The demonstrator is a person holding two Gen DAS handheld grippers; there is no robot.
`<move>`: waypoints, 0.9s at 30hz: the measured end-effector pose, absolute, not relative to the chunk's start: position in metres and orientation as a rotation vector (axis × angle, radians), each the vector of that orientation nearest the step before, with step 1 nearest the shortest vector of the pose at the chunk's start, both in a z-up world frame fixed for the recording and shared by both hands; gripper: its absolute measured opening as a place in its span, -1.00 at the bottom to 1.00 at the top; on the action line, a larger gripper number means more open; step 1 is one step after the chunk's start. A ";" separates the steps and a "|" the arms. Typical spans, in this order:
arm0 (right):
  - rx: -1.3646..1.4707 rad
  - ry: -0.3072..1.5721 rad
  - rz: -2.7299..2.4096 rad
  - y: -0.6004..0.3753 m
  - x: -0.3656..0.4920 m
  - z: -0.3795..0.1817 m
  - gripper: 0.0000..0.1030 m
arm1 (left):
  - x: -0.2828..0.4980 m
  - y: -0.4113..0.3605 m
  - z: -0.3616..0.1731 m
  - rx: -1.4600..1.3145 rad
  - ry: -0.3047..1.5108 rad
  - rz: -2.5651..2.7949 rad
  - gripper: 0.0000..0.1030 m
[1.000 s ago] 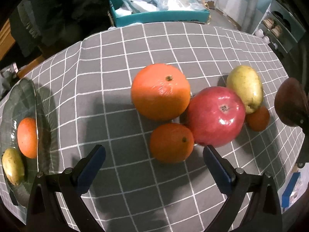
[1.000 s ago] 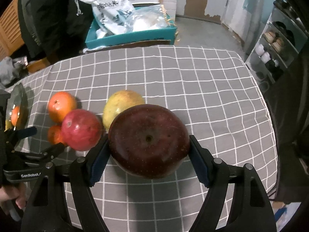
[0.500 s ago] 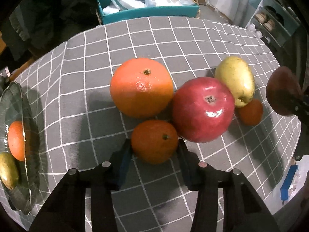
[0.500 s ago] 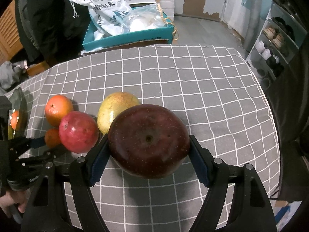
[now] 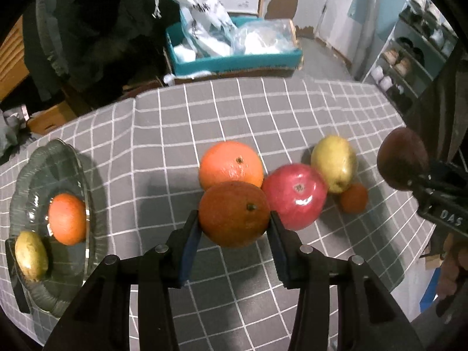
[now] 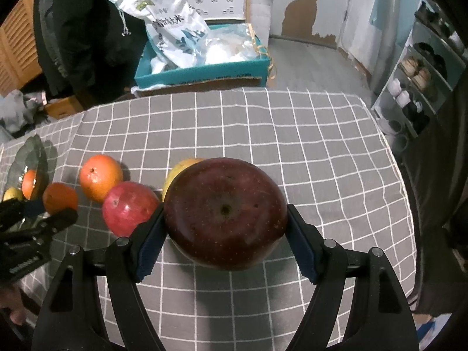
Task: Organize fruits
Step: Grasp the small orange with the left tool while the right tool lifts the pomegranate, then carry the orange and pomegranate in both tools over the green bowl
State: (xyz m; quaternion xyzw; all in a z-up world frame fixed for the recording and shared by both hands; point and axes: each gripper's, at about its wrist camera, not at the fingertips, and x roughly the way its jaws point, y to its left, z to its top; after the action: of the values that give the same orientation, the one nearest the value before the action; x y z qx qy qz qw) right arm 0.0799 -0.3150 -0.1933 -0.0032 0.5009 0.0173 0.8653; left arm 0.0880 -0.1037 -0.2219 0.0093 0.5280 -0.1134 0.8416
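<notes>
The left tool (image 5: 234, 225) clamps a small orange (image 5: 234, 214) between its pads, above the counter (image 5: 175, 122); a plate (image 5: 61, 158) lies to its left. The right tool (image 6: 225, 228) grips a dark apple (image 6: 225, 213), with the other fruit just to its left.

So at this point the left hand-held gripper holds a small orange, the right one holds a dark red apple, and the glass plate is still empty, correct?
Not quite: the glass plate already holds an orange and a yellowish fruit, as the left wrist view shows. The left hand-held gripper does hold the small orange, the right hand-held gripper the dark red apple.
</notes>
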 end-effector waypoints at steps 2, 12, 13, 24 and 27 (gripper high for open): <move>-0.012 1.037 0.038 -0.314 0.079 -0.189 0.49 | 0.088 -0.102 -0.214 0.019 1.094 -0.236 -0.11; -0.036 0.962 0.049 -0.307 0.072 -0.157 0.49 | 0.077 -0.098 -0.174 0.013 0.998 -0.237 -0.11; -0.037 0.954 0.050 -0.306 0.071 -0.154 0.49 | 0.076 -0.097 -0.170 0.012 0.989 -0.236 -0.11; -0.040 0.880 0.060 -0.302 0.063 -0.123 0.49 | 0.070 -0.086 -0.139 -0.015 0.919 -0.226 -0.11; -0.043 0.865 0.067 -0.298 0.061 -0.115 0.49 | 0.069 -0.085 -0.133 -0.021 0.906 -0.227 -0.11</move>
State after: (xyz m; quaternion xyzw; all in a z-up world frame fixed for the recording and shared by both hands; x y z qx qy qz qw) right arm 0.0608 -0.2980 -0.1150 -0.0208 0.4192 0.0326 0.9071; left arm 0.0693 -0.0846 -0.1326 -0.0099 0.4366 -0.1094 0.8929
